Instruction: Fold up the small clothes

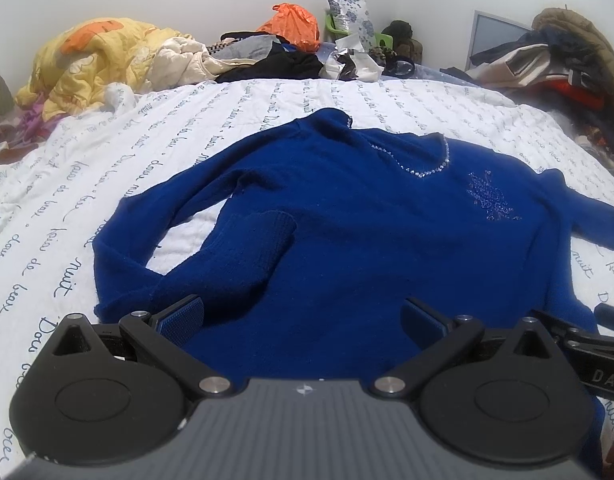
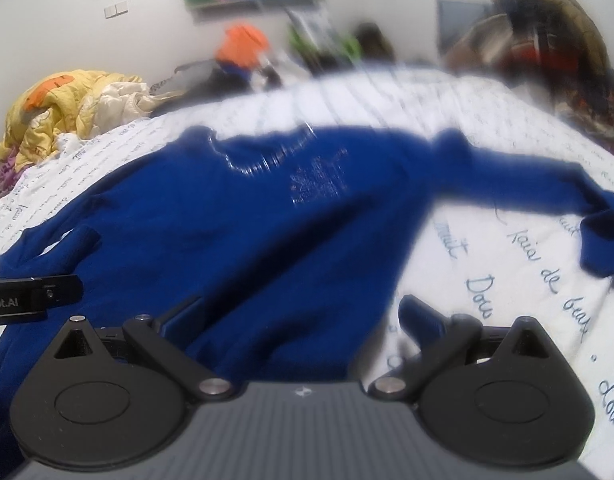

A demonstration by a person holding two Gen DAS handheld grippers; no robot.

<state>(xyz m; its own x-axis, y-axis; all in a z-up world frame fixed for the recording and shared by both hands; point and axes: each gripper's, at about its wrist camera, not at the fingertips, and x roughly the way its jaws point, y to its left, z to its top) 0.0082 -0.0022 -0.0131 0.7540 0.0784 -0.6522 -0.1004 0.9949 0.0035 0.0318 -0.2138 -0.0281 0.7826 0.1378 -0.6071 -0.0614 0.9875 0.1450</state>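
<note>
The blue sweater [image 1: 347, 216] was spread flat on the white script-printed bedspread [image 1: 67, 184], just ahead of both tongs. The left gripper [image 1: 303, 320] was held with its jaws wide apart over the hem; the right gripper [image 2: 303, 320] was likewise spread, over the sweater's right edge. The folded-in left sleeve [image 1: 251, 248] was seen sharply only from the left wrist, and the outstretched right sleeve [image 2: 547, 188] fully only in the blurred right view. Beyond lay a yellow quilt [image 1: 91, 56] and an orange bag [image 1: 295, 24].

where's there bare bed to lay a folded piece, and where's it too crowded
Bare quilt lies left of the blue sweater, below the yellow blanket. Another strip runs between the sweater's collar and the clothes pile at the far edge. Crowded: that far edge, and the right side by the coat heap.
</note>
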